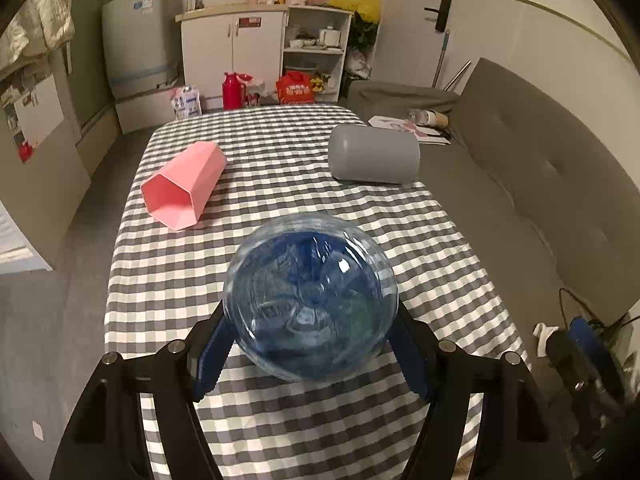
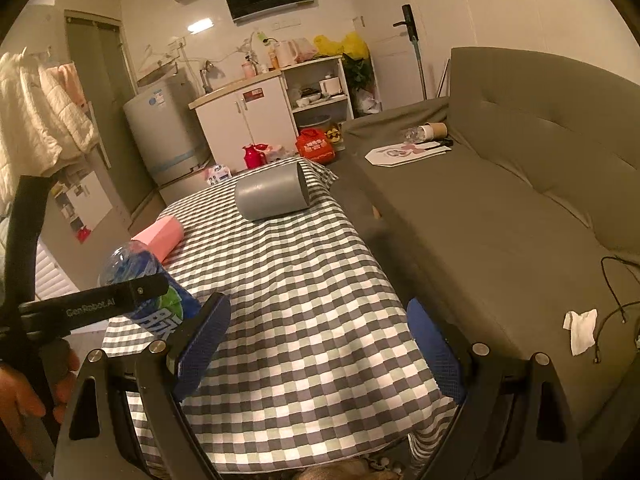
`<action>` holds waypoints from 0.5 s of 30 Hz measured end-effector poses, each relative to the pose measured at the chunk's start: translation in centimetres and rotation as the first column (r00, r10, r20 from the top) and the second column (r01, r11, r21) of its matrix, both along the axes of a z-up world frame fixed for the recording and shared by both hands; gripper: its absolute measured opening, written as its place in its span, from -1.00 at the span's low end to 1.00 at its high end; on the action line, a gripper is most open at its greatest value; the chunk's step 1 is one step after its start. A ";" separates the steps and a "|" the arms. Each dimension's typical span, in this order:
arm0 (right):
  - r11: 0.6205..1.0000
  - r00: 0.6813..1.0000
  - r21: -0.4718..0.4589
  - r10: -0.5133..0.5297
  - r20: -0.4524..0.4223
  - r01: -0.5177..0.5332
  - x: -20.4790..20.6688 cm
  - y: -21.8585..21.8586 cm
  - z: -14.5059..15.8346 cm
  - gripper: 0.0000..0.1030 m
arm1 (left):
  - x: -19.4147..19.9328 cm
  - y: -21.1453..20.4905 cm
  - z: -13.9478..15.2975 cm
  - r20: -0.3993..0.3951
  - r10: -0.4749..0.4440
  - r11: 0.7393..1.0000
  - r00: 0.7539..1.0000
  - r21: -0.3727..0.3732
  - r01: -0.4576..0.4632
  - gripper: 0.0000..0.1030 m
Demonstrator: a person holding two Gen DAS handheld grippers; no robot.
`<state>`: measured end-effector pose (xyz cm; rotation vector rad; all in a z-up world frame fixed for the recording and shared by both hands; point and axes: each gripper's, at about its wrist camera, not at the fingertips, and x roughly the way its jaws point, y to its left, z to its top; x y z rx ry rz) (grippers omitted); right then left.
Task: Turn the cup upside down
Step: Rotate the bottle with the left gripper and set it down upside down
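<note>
My left gripper is shut on a clear blue plastic bottle, held lengthwise with its bottom toward the camera, above the checked tablecloth. The bottle and the left gripper's arm show at the left of the right wrist view. A pink hexagonal cup lies on its side at the table's left, mouth toward me; it also shows in the right wrist view. A grey cup lies on its side at the far right of the table. My right gripper is open and empty over the table's near end.
A grey sofa runs along the table's right side, with papers, a tissue and cables on it. Beyond the table's far end stand a red flask, bags, white cabinets and a washing machine.
</note>
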<state>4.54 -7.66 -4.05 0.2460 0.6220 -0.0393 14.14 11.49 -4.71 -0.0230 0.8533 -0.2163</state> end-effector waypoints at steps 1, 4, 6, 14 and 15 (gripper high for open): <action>1.000 1.000 -0.001 0.003 -0.002 -0.003 0.1 0.1 -0.1 0.75 | -0.2 0.1 -0.1 0.013 -0.001 1.000 1.000 -0.002 0.001 0.45; 1.000 1.000 0.006 0.013 -0.011 -0.012 0.5 0.3 -0.2 0.75 | -1.0 0.5 -1.0 0.051 -0.004 1.000 0.999 -0.029 0.006 0.50; 1.000 1.000 0.007 0.019 -0.017 -0.019 0.8 0.5 -0.3 0.75 | -0.9 0.5 -1.6 0.047 0.001 1.000 0.999 -0.013 0.000 0.56; 0.999 0.998 0.007 0.043 -0.043 -0.042 2.0 1.1 -0.8 0.75 | 1.2 0.1 -5.4 -0.010 -0.026 0.999 1.000 0.024 0.026 0.41; 0.999 0.998 0.010 0.044 -0.044 -0.043 2.1 1.2 -0.8 0.75 | 1.3 -0.1 -5.7 -0.015 -0.028 0.999 0.999 0.028 0.029 0.34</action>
